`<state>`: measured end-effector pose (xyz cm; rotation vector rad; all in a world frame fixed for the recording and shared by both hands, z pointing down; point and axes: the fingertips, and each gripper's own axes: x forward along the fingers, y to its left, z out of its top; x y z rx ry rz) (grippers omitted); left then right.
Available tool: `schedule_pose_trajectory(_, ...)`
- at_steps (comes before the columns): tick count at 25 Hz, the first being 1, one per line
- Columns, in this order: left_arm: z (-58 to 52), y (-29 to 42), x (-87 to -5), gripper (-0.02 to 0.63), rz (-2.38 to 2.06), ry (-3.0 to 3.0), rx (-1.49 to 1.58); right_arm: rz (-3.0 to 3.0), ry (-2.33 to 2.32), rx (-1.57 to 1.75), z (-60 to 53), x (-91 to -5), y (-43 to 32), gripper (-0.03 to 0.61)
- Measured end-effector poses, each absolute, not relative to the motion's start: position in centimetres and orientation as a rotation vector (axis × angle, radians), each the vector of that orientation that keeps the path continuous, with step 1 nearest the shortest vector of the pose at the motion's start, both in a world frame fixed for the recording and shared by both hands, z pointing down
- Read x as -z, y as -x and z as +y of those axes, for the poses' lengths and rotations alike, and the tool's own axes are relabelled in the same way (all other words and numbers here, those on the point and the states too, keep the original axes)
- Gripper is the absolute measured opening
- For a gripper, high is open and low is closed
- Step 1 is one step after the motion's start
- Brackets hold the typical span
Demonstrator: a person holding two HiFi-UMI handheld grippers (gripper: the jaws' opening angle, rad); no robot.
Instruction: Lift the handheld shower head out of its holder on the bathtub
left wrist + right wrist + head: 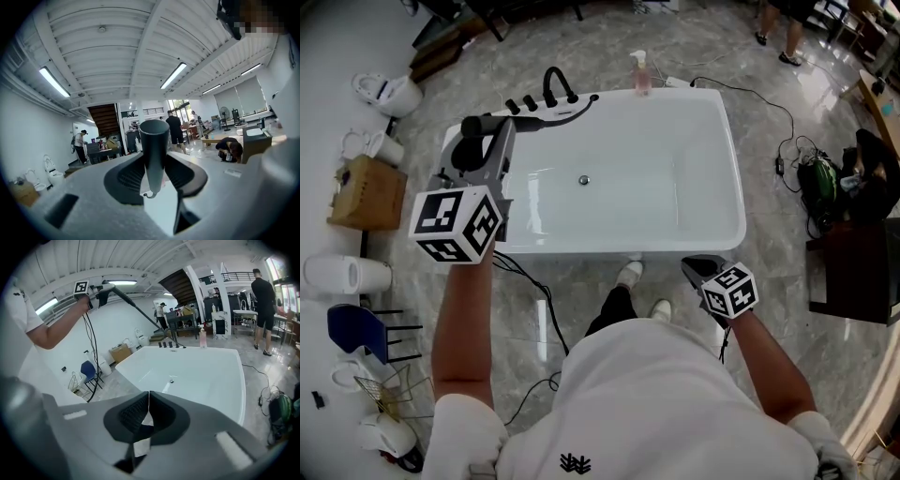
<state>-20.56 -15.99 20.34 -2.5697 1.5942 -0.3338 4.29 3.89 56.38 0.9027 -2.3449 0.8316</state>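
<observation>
The black handheld shower head [470,147] is off the tub's deck and held up over the white bathtub's [727,169] near left corner. My left gripper [486,129] is shut on it. In the left gripper view its dark round handle [153,150] stands upright between the pads, with the gripper [154,174] clamped on its lower part. In the right gripper view the black hose [145,317] runs taut from the raised shower head [104,292] down to the tap fittings [169,344]. My right gripper [701,268] [148,411] hangs shut and holds nothing, in front of the tub's near right corner.
A black arched faucet [557,88] and knobs sit on the tub's far rim, with a pink soap bottle [639,73] beside them. White toilets [389,94], a cardboard box [366,192] and a blue chair [354,328] stand at the left. Cables [787,141] lie right of the tub.
</observation>
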Motion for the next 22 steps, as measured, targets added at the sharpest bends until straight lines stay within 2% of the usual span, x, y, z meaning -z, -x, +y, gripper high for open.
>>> schedule_pose_trajectory(22, -3.9, 19.1, -19.7, 0.140, 1.565, 2.586, 0.297, -2.410, -0.838, -0.755, 5.9, -55.0, -2.8, 0.017)
